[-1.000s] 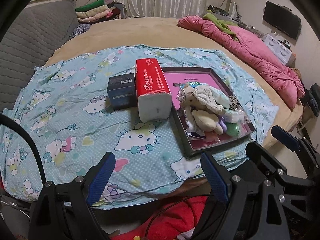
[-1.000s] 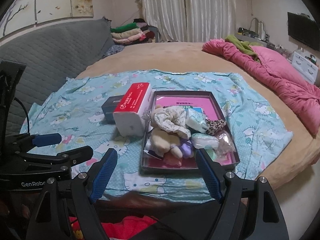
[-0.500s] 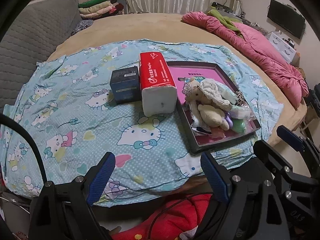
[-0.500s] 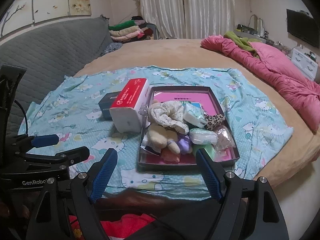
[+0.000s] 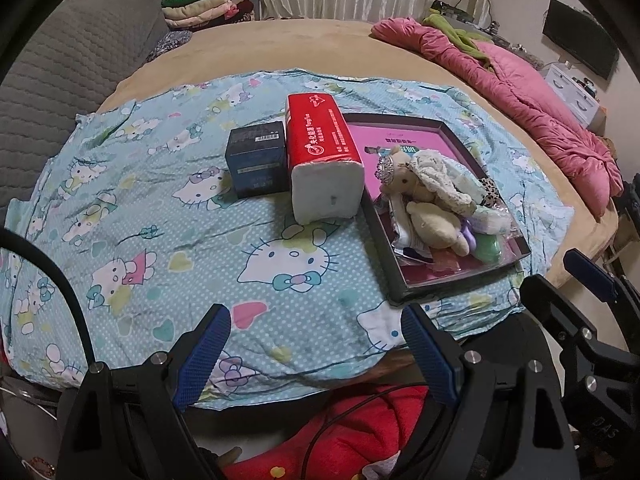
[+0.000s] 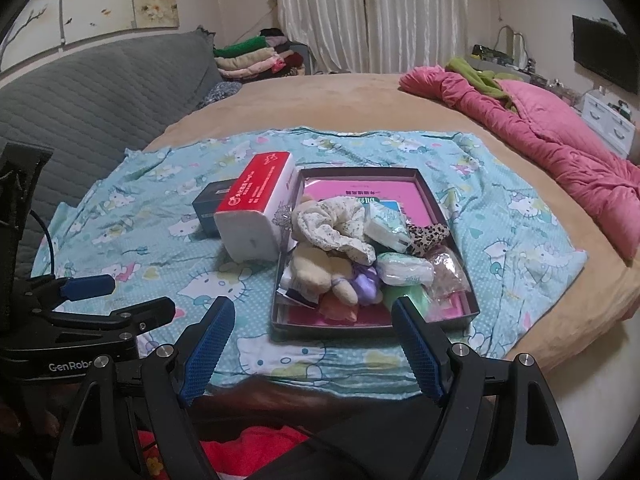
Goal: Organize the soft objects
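Both tongs empty and spread wide: left tongs (image 5: 316, 354) sit bottom centre of the left wrist view, right tongs (image 6: 314, 346) bottom centre of the right wrist view. Both hang short of the near edge of the bed, touching nothing.

Soft items are heaped in the dark tray (image 6: 276, 300), centre of the right view, mid right of the left view. In the heap: cream plush toy (image 6: 316, 270), frilled floral cloth (image 6: 336, 220) draped over it, leopard-print piece (image 6: 430, 234) at the right, white wrapped packs (image 6: 404, 272), purple (image 6: 366, 284) and green (image 6: 410, 298) bits toward the near rim. Tissue pack (image 5: 322, 148) touches the tray's left wall; dark box (image 5: 256, 158) sits just beside the pack, further left. All rest on the cartoon-cat sheet (image 5: 160, 216).

Stage is ambiguous: a piled tray fits items already gathered in, or a jumble waiting to be sorted out. Pictures don't settle it.

Handling notes, as judgement:
- Right tongs line up with the tray, left with the bare sheet.
- Heap is layered; grabbing the plush would likely drag the cloth, so top item goes first.
- Pinch plush at the body, not a limb.
- Wrapped packs look slippery; close across the short side.
- Tray rim is low, so approach from above.
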`<state>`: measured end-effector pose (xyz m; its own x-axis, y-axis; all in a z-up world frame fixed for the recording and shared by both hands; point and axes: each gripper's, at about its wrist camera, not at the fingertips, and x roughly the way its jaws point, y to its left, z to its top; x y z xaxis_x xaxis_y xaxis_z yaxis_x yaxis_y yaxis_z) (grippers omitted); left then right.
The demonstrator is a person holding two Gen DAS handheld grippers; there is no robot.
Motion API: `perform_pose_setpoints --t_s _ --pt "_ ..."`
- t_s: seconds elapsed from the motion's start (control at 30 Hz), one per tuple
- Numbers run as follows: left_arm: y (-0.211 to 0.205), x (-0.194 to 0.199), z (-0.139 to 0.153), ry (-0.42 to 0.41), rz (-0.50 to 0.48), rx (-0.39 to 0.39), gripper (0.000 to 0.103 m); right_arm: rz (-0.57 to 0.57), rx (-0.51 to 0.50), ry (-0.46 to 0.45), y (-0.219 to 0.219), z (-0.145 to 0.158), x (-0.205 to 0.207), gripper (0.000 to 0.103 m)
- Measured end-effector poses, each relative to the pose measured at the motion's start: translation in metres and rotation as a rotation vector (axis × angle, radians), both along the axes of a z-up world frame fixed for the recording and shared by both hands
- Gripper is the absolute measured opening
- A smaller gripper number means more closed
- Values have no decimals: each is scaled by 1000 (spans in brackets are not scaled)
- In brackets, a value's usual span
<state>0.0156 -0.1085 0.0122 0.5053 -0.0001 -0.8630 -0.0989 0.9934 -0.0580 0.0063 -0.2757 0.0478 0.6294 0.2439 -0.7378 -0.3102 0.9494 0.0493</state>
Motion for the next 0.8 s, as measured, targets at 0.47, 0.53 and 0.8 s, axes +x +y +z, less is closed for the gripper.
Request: perform_pose_setpoints --t_s 0.47,0.53,0.8 --pt "1 1 -1 6 1 3 87 5 -4 1 1 -1 2 82" --pt "1 1 -2 6 1 5 87 4 -4 1 1 -1 2 82" --pt "13 5 -12 14 29 -11 87 15 -3 2 1 -4 5 82"
